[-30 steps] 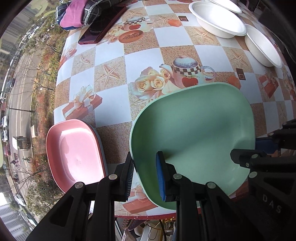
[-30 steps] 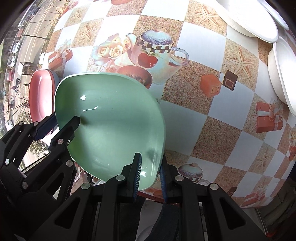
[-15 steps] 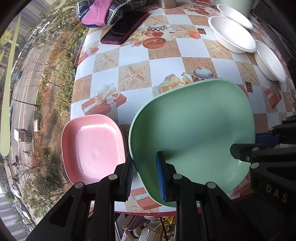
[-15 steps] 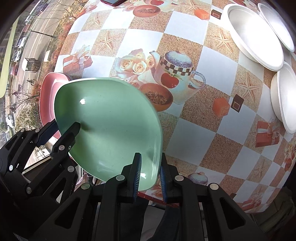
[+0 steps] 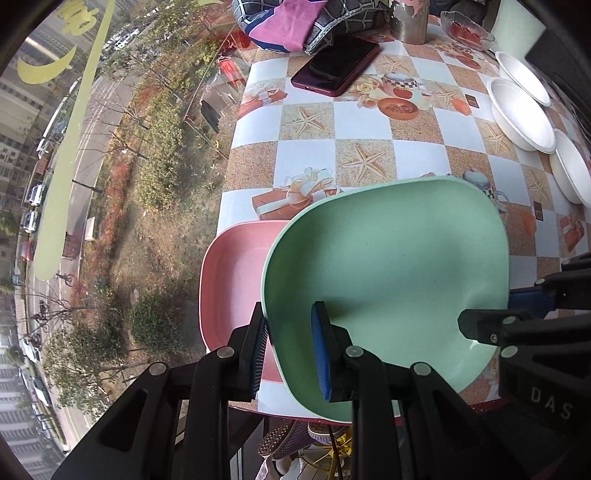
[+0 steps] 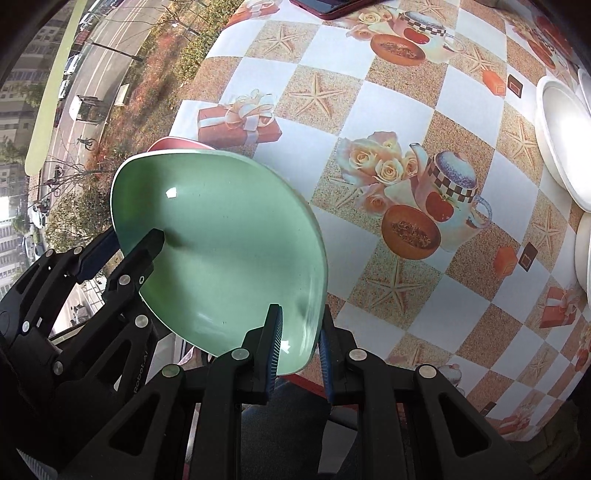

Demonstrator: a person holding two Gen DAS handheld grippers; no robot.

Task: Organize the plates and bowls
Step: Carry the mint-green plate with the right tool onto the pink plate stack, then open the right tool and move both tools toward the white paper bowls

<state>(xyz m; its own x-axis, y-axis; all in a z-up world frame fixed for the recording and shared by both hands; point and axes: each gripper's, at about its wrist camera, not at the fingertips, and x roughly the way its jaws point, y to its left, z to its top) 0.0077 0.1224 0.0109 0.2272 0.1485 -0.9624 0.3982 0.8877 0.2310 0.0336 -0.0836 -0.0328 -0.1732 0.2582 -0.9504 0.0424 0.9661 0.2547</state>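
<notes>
A green plate (image 5: 388,280) is held in the air by both grippers. My left gripper (image 5: 290,354) is shut on its near left rim. My right gripper (image 6: 297,347) is shut on its right rim; the plate also shows in the right wrist view (image 6: 221,254). A pink plate (image 5: 236,280) lies on the table's near left corner, partly under the green plate; only its far rim (image 6: 173,142) shows in the right wrist view. Three white bowls (image 5: 521,114) sit along the table's right side.
The table has a checkered patterned cloth (image 5: 369,129). A dark red phone (image 5: 336,66), a bundle of cloth (image 5: 295,22), a metal cup (image 5: 410,22) and a glass dish (image 5: 467,31) lie at the far end. The table's left edge (image 5: 229,155) borders a window.
Both grippers have lifted the green plate and carried it left, so it now overlaps the pink plate. More of the table's far end is in view.
</notes>
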